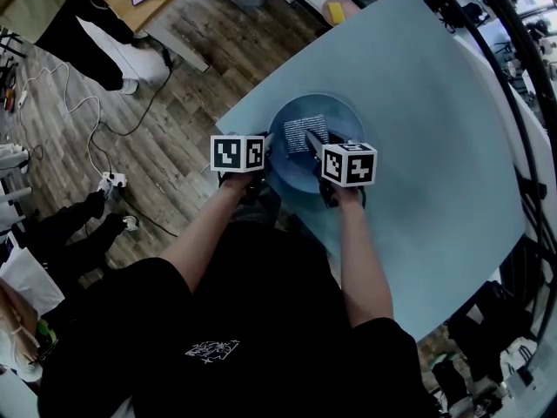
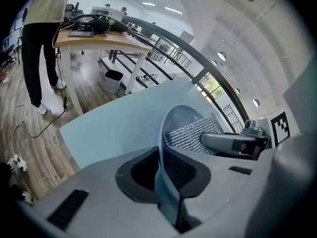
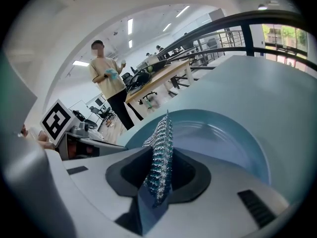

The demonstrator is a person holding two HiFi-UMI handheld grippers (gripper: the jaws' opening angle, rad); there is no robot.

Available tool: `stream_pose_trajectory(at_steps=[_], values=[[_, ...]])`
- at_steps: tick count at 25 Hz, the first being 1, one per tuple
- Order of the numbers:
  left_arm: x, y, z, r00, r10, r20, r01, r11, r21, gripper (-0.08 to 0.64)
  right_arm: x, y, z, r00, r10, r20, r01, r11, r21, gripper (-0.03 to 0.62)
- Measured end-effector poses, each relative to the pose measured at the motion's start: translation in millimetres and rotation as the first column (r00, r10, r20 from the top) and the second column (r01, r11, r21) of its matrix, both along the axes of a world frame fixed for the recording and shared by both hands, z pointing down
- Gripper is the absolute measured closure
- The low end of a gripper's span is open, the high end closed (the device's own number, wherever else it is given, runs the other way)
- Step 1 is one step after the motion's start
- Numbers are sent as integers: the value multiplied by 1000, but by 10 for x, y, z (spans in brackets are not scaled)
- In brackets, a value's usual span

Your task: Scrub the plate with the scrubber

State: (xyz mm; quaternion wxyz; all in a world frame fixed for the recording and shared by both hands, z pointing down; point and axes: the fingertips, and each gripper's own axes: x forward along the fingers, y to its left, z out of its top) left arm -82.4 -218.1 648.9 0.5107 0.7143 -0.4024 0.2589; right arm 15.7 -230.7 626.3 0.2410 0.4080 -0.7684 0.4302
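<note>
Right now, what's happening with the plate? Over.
Left gripper shut on plate rim. Right gripper shut on scrubber, over plate. Nothing in the way.

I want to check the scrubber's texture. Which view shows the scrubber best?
The left gripper view: the scrubber shows its broad silvery mesh face, against the plate. The right gripper view shows it edge-on between the right gripper's jaws; the head view shows it small, from above.
</note>
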Motion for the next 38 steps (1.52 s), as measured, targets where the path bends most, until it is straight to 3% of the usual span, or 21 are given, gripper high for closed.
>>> stream_pose_trajectory(at_steps=[8,20,30,38], values=[[4,8,5,1000,5,2,-5,1000,0,522,311,-221,-35,995,94,-42,-92,995,40,495],[-3,-20,12,1000,-10,-3,10,1000,-3,522,943,-284,-77,961,250,-118,-245,968,54,495],[-16,-28,11,999,-33,-13,33,999,-7,524,1314,-137,-178,939,284,-192,-277,959,63,499],[-14,-64,-7,999,-37,-9,37,999,0,525,1424,52,-208,943,255,-214,-253,967,40,500]])
